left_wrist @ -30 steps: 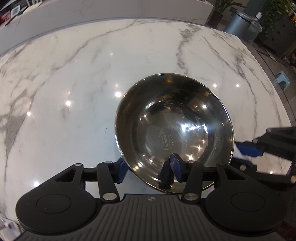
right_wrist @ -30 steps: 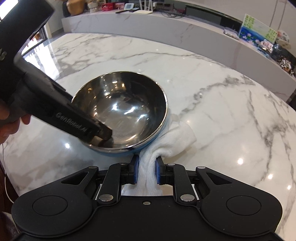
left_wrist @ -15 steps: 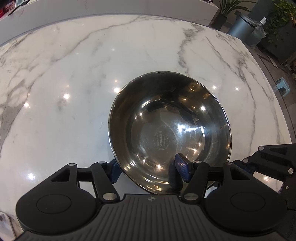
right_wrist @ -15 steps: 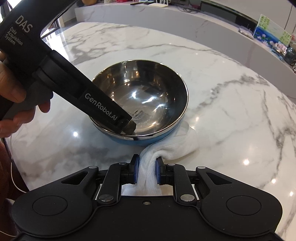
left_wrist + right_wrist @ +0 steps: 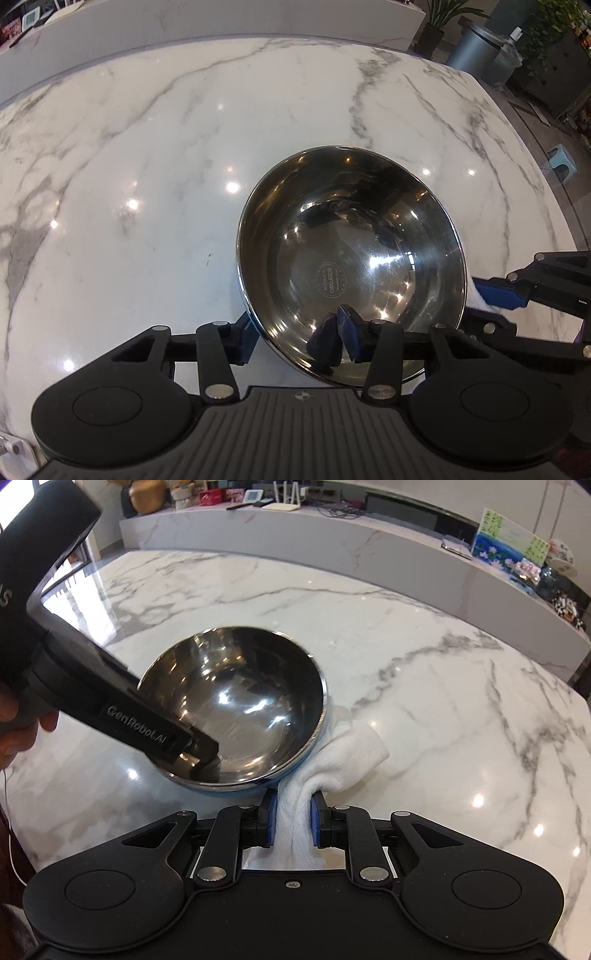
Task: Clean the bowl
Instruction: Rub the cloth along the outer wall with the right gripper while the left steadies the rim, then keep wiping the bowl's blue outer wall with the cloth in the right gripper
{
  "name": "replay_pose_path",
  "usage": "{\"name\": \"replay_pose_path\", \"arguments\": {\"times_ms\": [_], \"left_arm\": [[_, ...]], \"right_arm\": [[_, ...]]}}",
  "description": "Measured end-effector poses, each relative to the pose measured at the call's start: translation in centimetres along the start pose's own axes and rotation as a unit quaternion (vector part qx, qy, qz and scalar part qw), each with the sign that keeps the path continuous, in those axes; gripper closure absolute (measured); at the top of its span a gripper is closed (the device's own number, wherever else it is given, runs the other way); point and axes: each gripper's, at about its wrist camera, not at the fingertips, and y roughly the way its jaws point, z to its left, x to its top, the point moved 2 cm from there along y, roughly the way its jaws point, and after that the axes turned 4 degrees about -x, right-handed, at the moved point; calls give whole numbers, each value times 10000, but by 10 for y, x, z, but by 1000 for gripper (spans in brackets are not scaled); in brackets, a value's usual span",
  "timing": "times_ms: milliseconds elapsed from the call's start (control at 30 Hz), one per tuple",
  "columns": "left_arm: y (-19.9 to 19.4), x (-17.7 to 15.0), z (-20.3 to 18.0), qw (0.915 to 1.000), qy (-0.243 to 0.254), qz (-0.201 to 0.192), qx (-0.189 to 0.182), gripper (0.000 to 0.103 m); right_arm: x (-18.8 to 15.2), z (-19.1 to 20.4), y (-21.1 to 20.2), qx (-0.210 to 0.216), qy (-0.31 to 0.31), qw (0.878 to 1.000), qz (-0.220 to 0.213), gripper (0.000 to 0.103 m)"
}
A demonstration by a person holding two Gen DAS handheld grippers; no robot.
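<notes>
You've got a mirror-bright steel bowl (image 5: 351, 266) with a dark, reflective inside and a blue underside showing at its near edge; it sits on a white marble table (image 5: 147, 184) veined in grey. Your left gripper (image 5: 295, 338) is black with blue pads; your right gripper (image 5: 291, 821) matches it, black with blue pads. The cloth (image 5: 347, 753) is plain white with a fine ribbed weave.

Each hand-held gripper (image 5: 291, 821) is built from matte black plastic, with 2 round discs, silver screw heads on the linkage bars and blue pads (image 5: 269, 821). White "GenRobot.AI" lettering is printed on the left hand-held gripper (image 5: 201, 758).
</notes>
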Motion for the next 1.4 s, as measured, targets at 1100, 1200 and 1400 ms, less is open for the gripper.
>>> {"name": "replay_pose_path", "arguments": {"times_ms": [1100,1200,1400], "left_arm": [[5,1,7,9993,-343,66,-139,56],[3,2,9,9992,-379,31,-129,61],[3,3,7,9991,-428,8,-79,59]], "right_arm": [[-1,0,-6,108,76,9999,-60,87],[1,-8,-11,53,176,9996,-191,87],[2,-8,-10,87,124,9997,-214,87]]}}
